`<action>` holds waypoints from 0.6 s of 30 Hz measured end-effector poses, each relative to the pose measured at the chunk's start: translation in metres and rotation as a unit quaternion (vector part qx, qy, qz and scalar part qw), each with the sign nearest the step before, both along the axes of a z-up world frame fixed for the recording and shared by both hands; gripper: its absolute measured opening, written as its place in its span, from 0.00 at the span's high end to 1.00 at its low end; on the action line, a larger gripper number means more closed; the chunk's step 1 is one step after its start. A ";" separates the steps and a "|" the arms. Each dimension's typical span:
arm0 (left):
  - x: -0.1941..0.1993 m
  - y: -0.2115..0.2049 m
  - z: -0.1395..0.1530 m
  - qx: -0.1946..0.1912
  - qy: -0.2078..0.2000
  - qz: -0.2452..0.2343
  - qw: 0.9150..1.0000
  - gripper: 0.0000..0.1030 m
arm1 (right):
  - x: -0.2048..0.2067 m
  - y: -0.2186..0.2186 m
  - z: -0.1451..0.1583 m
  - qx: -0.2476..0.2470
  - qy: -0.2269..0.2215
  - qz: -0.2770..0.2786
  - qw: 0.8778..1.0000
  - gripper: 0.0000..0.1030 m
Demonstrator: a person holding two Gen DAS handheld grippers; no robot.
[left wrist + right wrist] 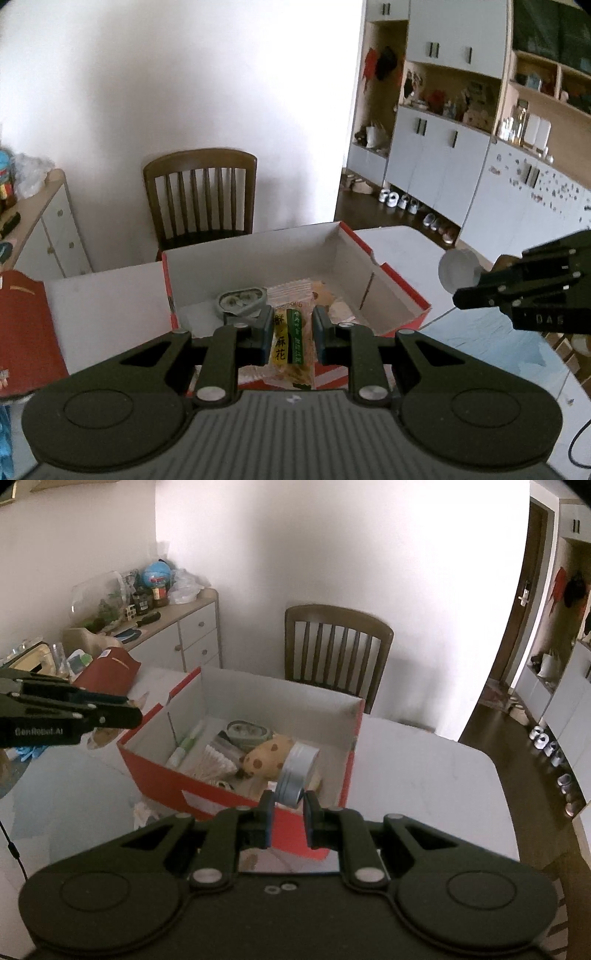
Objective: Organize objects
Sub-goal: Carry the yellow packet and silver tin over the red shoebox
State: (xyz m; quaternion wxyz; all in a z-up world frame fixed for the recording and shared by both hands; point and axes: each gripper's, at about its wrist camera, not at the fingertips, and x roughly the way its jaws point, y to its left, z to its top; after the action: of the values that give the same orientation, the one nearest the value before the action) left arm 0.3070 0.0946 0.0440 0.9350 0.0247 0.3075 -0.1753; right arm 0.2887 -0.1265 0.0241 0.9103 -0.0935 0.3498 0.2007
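A red cardboard box [391,295] with a white inside stands on the white table; it also shows in the right wrist view [162,775]. My left gripper [291,332] is shut on a yellow-green snack packet [290,343], held above the box's near edge. My right gripper [289,812] is shut on a round silver tin [295,771], held over the box's near right corner; the tin also shows in the left wrist view [456,271]. Inside the box lie a grey oval tin [245,733], a spotted tan plush [267,760], a white shuttlecock [216,762] and snack wrappers [295,291].
A brown wooden chair [201,195] stands behind the table. A red folder [26,328] lies left of the box. A cluttered sideboard [173,635] is at the left, shelving [443,147] and shoes at the right. A crumpled tissue [142,812] lies by the box.
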 end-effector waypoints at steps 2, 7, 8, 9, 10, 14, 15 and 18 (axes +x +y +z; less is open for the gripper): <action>0.008 0.000 -0.003 0.006 0.002 -0.005 1.000 0.80 | 0.008 0.006 -0.002 0.004 0.008 0.002 1.000 0.85; 0.033 0.005 -0.010 0.015 0.008 -0.008 1.000 0.79 | 0.028 0.025 -0.010 0.005 0.021 0.006 1.000 0.85; 0.037 0.006 -0.012 0.017 0.008 -0.009 1.000 0.79 | 0.031 0.028 -0.012 0.004 0.022 0.005 1.000 0.85; 0.043 0.006 -0.013 0.020 0.007 -0.009 1.000 0.80 | 0.035 0.032 -0.014 0.000 0.024 0.005 1.000 0.85; 0.049 0.007 -0.015 0.025 0.006 -0.009 1.000 0.79 | 0.038 0.035 -0.016 -0.005 0.026 0.003 1.000 0.85; 0.072 0.007 -0.025 0.033 0.016 -0.006 0.999 0.79 | 0.054 0.044 -0.026 -0.019 0.034 -0.008 0.999 0.85; 0.079 0.007 -0.027 0.033 0.019 -0.006 0.999 0.79 | 0.058 0.045 -0.029 -0.023 0.036 -0.011 0.999 0.85; 0.098 0.006 -0.035 0.034 0.030 -0.006 0.999 0.79 | 0.067 0.048 -0.039 -0.030 0.042 -0.017 0.999 0.85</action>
State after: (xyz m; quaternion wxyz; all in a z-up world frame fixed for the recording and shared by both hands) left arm 0.4052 0.1005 0.0094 0.9230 0.0527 0.3407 -0.1708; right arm 0.3561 -0.0787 -0.0151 0.8947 -0.1064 0.3955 0.1784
